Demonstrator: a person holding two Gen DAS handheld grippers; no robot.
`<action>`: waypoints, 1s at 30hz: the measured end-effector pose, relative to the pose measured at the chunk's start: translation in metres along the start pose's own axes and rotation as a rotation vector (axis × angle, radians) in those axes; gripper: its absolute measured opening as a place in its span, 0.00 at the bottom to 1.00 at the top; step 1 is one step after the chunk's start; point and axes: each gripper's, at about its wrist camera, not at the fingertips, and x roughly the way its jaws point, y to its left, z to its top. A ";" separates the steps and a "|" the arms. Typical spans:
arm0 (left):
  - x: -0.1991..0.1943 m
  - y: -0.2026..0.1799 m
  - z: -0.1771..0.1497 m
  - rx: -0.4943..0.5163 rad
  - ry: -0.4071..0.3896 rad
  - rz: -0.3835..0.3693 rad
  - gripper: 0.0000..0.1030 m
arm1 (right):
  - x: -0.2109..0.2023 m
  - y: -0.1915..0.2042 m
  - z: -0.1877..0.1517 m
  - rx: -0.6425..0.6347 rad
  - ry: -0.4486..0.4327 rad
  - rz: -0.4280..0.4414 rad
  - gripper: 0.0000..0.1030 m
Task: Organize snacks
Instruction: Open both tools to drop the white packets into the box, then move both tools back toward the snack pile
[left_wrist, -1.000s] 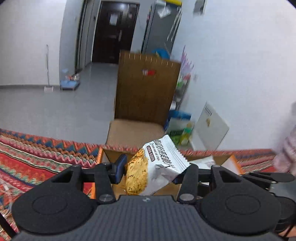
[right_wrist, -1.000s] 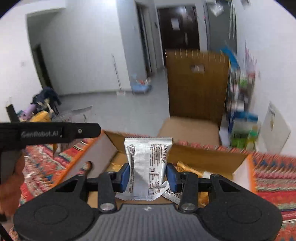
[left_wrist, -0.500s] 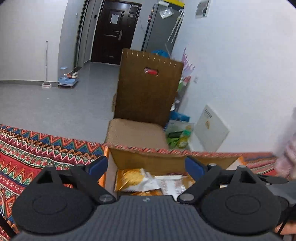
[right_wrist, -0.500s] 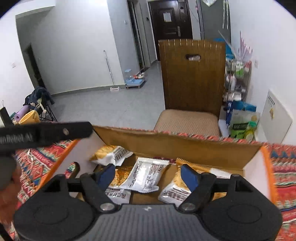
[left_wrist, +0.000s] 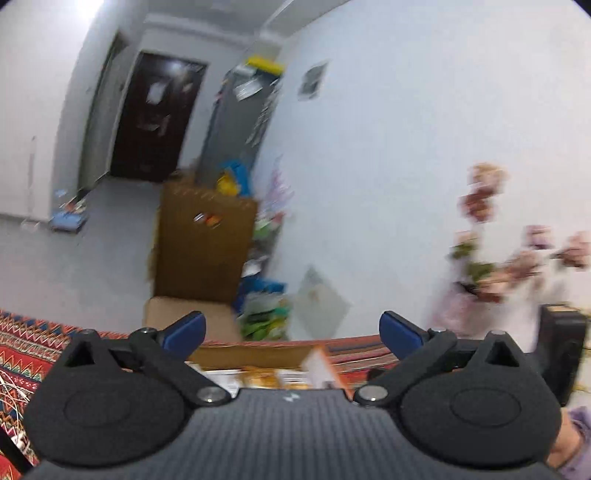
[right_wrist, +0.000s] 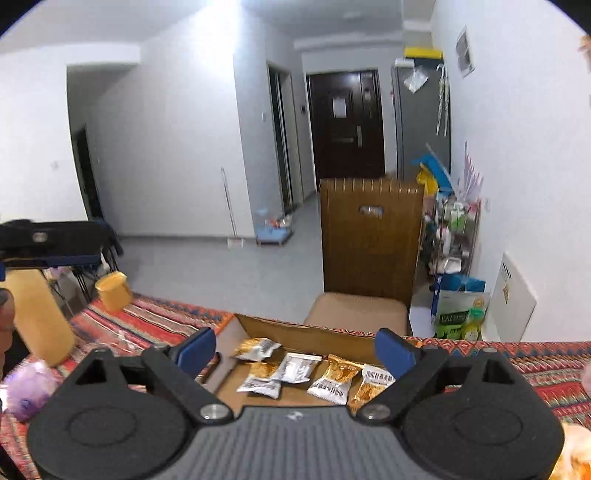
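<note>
- The right gripper (right_wrist: 294, 350) is hovering above a cardboard box (right_wrist: 314, 334) that is sitting on a patterned tablecloth (right_wrist: 535, 358); its jaws are spreading apart and nothing is lying between the blue pads (right_wrist: 195, 349).
- The right wrist view is giving a sharp look into the box: five snack packets (right_wrist: 297, 367) are lying flat on its floor, some silver side up, some golden, loosely side by side and partly overlapping.
- The left gripper (left_wrist: 291, 332) is also opening, its blue pads (left_wrist: 184, 330) standing wide with nothing between them.
- The left wrist view is blurring with motion and is showing only a thin strip of the same box (left_wrist: 255, 354) just over the gripper body, with a smear of golden packets (left_wrist: 258, 373) inside; individual packets cannot be told apart here.
- Only the left view is showing blurred flowers (left_wrist: 484, 236) against the white wall at the right, and a bit of lilac sleeve (left_wrist: 576, 443) at the lower right edge.
- Only the right view is showing a yellow bottle (right_wrist: 40, 314) and a purple fuzzy object (right_wrist: 27, 387) on the cloth at the left, and the other gripper's black body (right_wrist: 51, 240) entering from the left edge.
- Both views are looking toward a wooden chair (right_wrist: 369, 251) beyond the table, a dark door (right_wrist: 345, 125) and a grey fridge (right_wrist: 421, 122); the right view is rendering them clearly, the left only smeared.
</note>
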 end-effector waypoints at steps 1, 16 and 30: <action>-0.017 -0.010 -0.002 0.006 -0.012 -0.015 1.00 | -0.018 0.002 -0.002 0.002 -0.015 0.007 0.95; -0.227 -0.106 -0.186 0.091 -0.198 0.085 1.00 | -0.256 0.048 -0.158 0.008 -0.245 0.031 1.00; -0.244 -0.099 -0.377 0.180 -0.037 0.383 1.00 | -0.272 0.080 -0.371 0.046 -0.151 -0.228 1.00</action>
